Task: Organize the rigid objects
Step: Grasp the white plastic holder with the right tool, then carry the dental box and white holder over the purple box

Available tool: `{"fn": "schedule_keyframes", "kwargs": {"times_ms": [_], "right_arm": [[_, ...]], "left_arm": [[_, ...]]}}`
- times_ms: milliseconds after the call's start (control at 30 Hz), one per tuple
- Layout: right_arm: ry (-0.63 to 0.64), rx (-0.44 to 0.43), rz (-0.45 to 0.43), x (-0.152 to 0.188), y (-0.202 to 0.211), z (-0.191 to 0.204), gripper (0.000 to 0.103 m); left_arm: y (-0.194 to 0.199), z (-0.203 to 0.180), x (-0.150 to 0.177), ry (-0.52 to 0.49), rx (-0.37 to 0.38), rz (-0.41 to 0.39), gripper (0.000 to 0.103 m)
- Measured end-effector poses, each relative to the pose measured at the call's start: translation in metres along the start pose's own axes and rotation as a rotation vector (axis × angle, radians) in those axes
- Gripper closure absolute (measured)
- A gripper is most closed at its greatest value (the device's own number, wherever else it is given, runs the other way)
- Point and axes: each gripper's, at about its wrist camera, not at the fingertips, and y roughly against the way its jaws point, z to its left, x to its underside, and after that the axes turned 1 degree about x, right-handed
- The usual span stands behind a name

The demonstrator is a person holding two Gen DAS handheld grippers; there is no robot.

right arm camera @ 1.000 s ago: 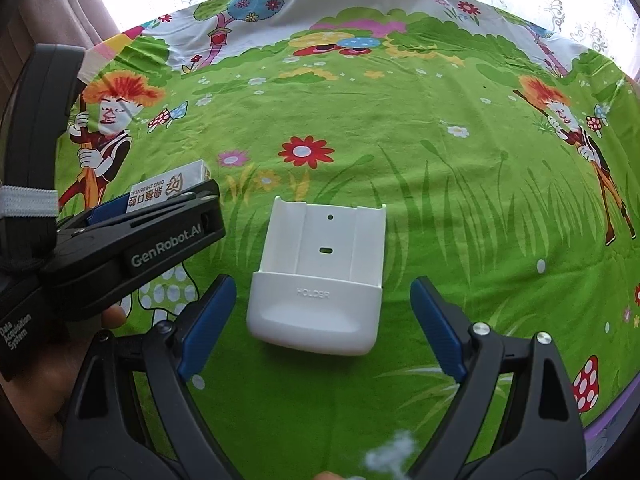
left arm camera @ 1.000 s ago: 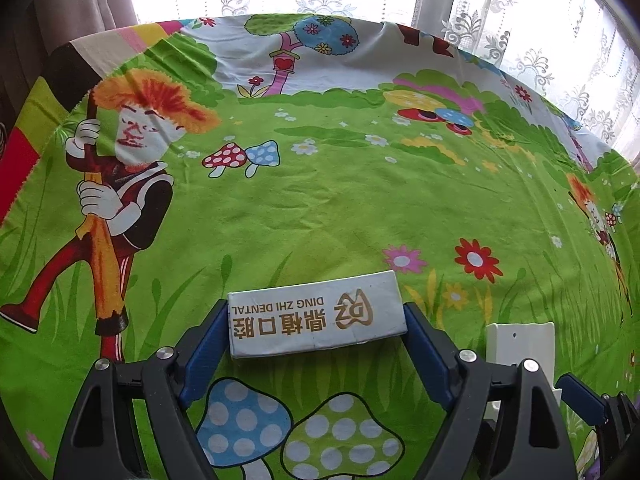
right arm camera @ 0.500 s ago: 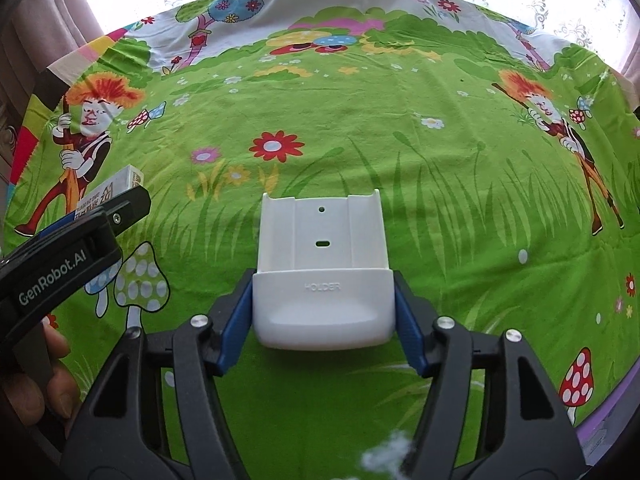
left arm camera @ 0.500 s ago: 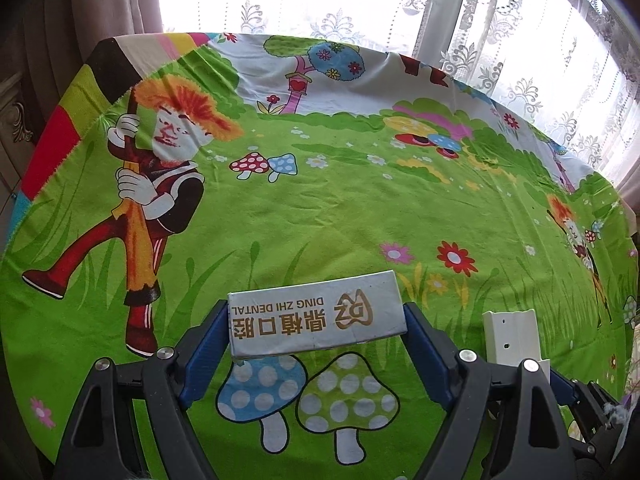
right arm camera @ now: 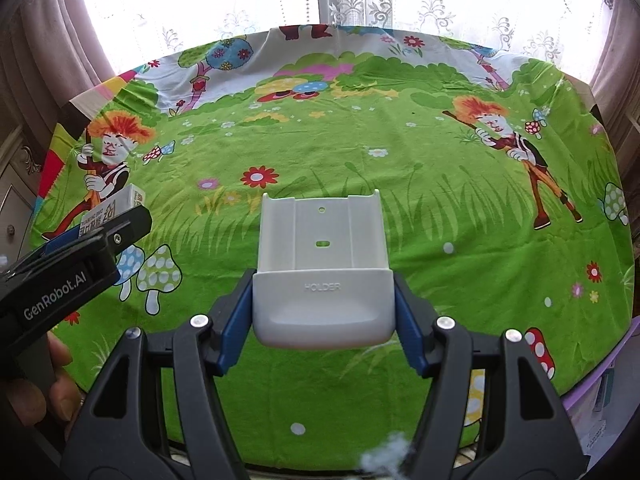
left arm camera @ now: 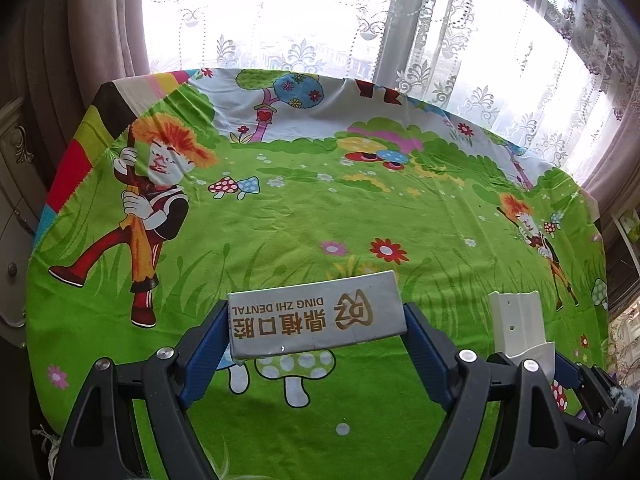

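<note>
Currently, each hand is carrying one rigid item clear of the cloth-covered table point(right arm camera: 460, 208).

Left gripper point(left arm camera: 316, 334): its blue pads are pressing on the two short ends of the dental box point(left arm camera: 316, 314), so it is grasping the box.
Dental box axis: the long side is running crosswise, from pad to pad, with the printed face turned up toward the camera and the lettering upside down.
Right gripper point(right arm camera: 323, 312): its pads are pinching the two sides of the white holder point(right arm camera: 322, 276) at its thicker pocket end; it is clenched on it.
Holder axis: the long side is pointing straight ahead along the fingers, the flat back plate reaching away from the hand.
Side by side: in the left wrist view the holder point(left arm camera: 520, 326) is showing just to the right of the box; in the right wrist view the left gripper point(right arm camera: 76, 256) with the box point(right arm camera: 116, 210) is sitting at the left edge. The two items are near but apart.
Containers: the holder's pocket is the only one in view; whether anything is in it cannot be told.
Judgement: the cloth ahead is lying bare of objects, so either hand is facing free space to set down.
</note>
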Motion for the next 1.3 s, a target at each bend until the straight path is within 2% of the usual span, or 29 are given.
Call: {"fn": "schedule_keyframes", "kwargs": {"times_ms": [200, 367, 633, 933, 1200, 1267, 1300], "right_arm": [[-0.013, 0.007, -0.028, 0.010, 0.030, -0.019, 0.036], [-0.049, 0.027, -0.032, 0.034, 0.061, -0.054, 0.036], [-0.124, 0.170, -0.033, 0.082, 0.121, -0.138, 0.036], [-0.257, 0.351, -0.029, 0.140, 0.182, -0.235, 0.036], [-0.337, 0.411, -0.037, 0.171, 0.211, -0.276, 0.036], [-0.346, 0.419, -0.041, 0.175, 0.216, -0.280, 0.033], [-0.347, 0.423, -0.043, 0.176, 0.217, -0.282, 0.029]], "left_arm": [[0.027, -0.023, 0.008, -0.035, 0.046, -0.016, 0.019], [0.052, -0.062, 0.033, -0.104, 0.151, 0.013, 0.019], [0.092, -0.146, 0.079, -0.253, 0.334, 0.074, 0.019], [0.121, -0.248, 0.142, -0.414, 0.551, 0.200, 0.019], [0.132, -0.296, 0.172, -0.486, 0.633, 0.259, 0.017], [0.130, -0.300, 0.176, -0.504, 0.621, 0.277, 0.016], [0.129, -0.301, 0.178, -0.509, 0.631, 0.288, 0.016]]}}
